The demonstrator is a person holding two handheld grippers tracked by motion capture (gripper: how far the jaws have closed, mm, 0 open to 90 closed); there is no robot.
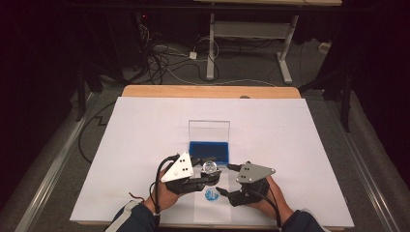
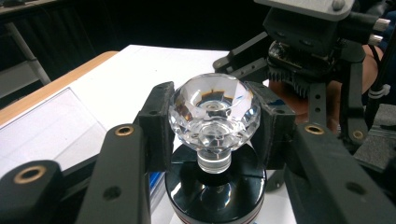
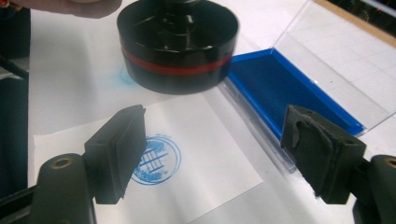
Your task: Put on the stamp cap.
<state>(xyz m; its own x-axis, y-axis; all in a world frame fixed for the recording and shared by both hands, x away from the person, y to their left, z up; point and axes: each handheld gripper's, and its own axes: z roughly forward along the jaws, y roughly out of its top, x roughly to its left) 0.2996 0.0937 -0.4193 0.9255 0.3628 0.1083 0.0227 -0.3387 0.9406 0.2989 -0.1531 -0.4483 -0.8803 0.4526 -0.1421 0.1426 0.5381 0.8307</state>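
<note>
The left tool [image 2: 212,121] is clamped on the faceted crystal knob [image 2: 214,111] of a round stamp [image 2: 215,186], 1 pad [image 2: 156,122] on each side of the knob at its widest part. The stamp hangs above the paper sheet [image 3: 196,154], its black drum with a red band [image 3: 177,46] clear of the sheet and just near-left of the ink pad.

The right tool [image 3: 210,149] stands open with nothing between its pads [image 3: 119,149], low over the sheet, where 1 round blue print [image 3: 154,160] already lies.

The knob looks hard, smooth and slick, likely glass or clear plastic, so I judge it could slip or turn in the pads if squeezed off-centre; the grip across its broad middle, above the narrow neck, seems the safest hold. The drum looks stiff and fairly weighty for its size, so it may swing under the knob.

Beyond the stamp, the blue ink pad [image 1: 209,151] sits in its case with the clear lid [image 1: 209,130] standing up at the far side, on the white surface [image 1: 290,145]. The paper is thin and light and would likely shift or lift with the stamp unless held down.
</note>
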